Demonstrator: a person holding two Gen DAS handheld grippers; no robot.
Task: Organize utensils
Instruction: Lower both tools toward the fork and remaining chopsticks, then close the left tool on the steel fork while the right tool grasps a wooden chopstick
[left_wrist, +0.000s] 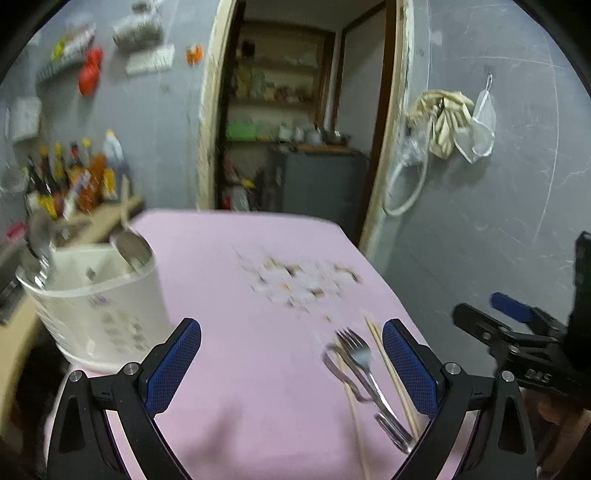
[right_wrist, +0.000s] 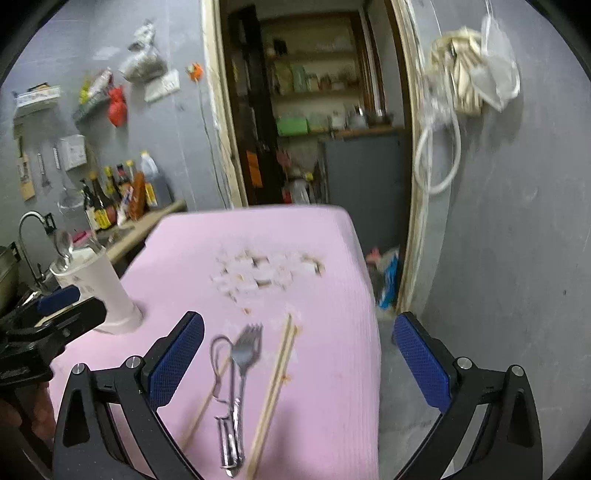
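Meanwhile, two hand-held grippers hover above a table (left_wrist: 258, 258) draped in pink cloth, both with their blue-padded fingers spread wide and nothing between them. Seen from the left wrist camera, the left gripper (left_wrist: 291, 363) hangs over bare cloth, with a white utensil holder (left_wrist: 99, 302) standing near its left finger at the table's left edge; a spoon (left_wrist: 131, 249) leans out of the holder's rim. Near the left gripper's right finger lie a metal fork (left_wrist: 360, 363), a wire-looped metal utensil (left_wrist: 345, 373) whose kind is hard to tell through the blur, and wooden chopsticks (left_wrist: 391, 373), all flat on the cloth and close together. The right gripper (right_wrist: 301, 360) hovers over the table's right edge, its left finger just beside this cluster and its right finger out past the table over the floor. Behind the table, sauce bottles (right_wrist: 118, 195) crowd a counter beside an open doorway (right_wrist: 314, 110).
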